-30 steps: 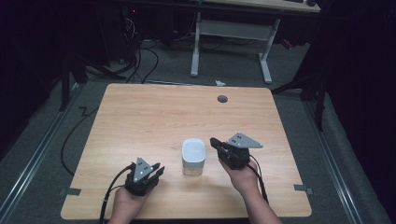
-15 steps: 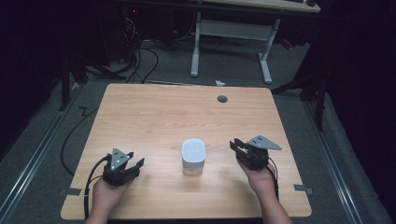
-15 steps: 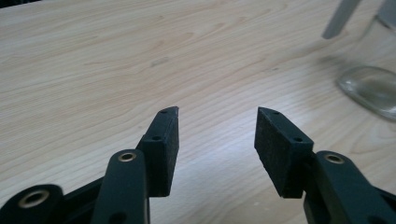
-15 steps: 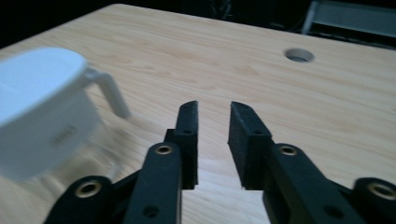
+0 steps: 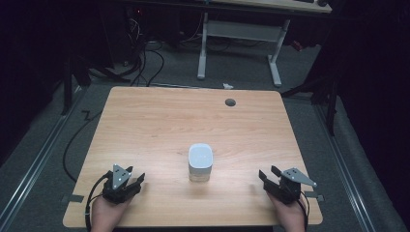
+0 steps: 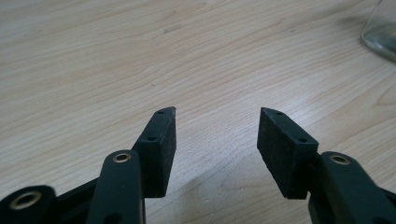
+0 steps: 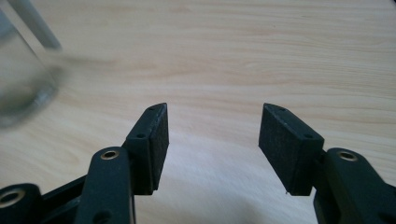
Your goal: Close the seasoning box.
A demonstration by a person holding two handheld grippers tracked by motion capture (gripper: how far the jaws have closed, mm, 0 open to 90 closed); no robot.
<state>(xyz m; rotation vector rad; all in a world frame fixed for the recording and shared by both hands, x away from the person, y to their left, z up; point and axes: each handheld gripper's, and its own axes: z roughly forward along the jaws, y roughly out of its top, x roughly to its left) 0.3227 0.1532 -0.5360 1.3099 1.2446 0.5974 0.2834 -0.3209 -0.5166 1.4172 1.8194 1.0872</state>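
A clear jar with a white lid (image 5: 200, 163) stands upright near the middle of the wooden table (image 5: 193, 121), toward the front. My left gripper (image 5: 138, 178) rests at the front left corner, well apart from the jar, open and empty. In the left gripper view the jaws (image 6: 215, 112) stand wide apart over bare wood, and the jar's glass base (image 6: 380, 29) sits at the top right. My right gripper (image 5: 265, 174) rests at the front right, open and empty too. Its own view shows the jaws (image 7: 215, 108) apart, with the blurred glass jar (image 7: 23, 79) at the left.
A round cable hole (image 5: 230, 102) sits near the table's far edge. Cables trail on the floor at the left (image 5: 77, 135). A white desk frame (image 5: 237, 43) stands beyond the table. Tape marks lie at the front corners (image 5: 72, 198).
Both grippers have drawn away from the jar, the left one outward to the front left corner, the right one to the front right. The jar has stayed put.
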